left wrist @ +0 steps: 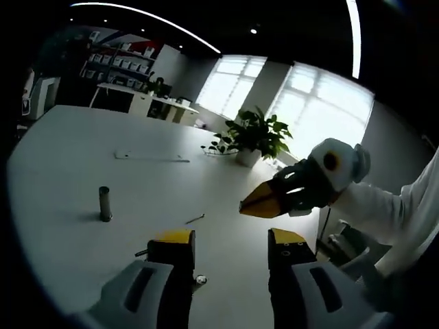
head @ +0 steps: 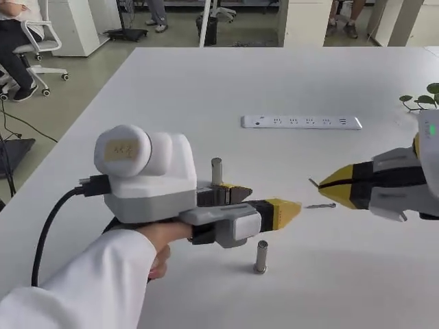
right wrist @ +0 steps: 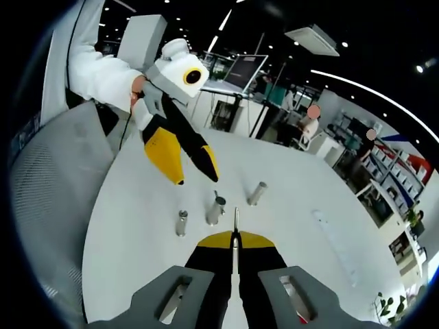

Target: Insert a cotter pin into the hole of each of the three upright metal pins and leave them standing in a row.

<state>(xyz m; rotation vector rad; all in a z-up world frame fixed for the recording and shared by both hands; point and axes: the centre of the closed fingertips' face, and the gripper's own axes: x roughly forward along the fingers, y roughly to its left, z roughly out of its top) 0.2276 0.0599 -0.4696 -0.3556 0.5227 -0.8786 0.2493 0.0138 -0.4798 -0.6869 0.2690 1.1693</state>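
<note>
While my right gripper (right wrist: 235, 239) pinches a cotter pin (right wrist: 235, 218) between closed jaws, aimed at the three metal pins (right wrist: 215, 209) ahead, my left gripper (left wrist: 230, 241) hangs with jaws wide apart and empty, presumably to steady one. A spare cotter pin (left wrist: 194, 219) lies on the surface (left wrist: 68, 164) beyond them.

I wear a white sleeve (head: 75, 291). My left gripper (head: 274, 200) has a white-and-grey housing, black jaws tipped yellow and a black cable (head: 42, 233). My right gripper (head: 322, 185) has the same colours.
</note>
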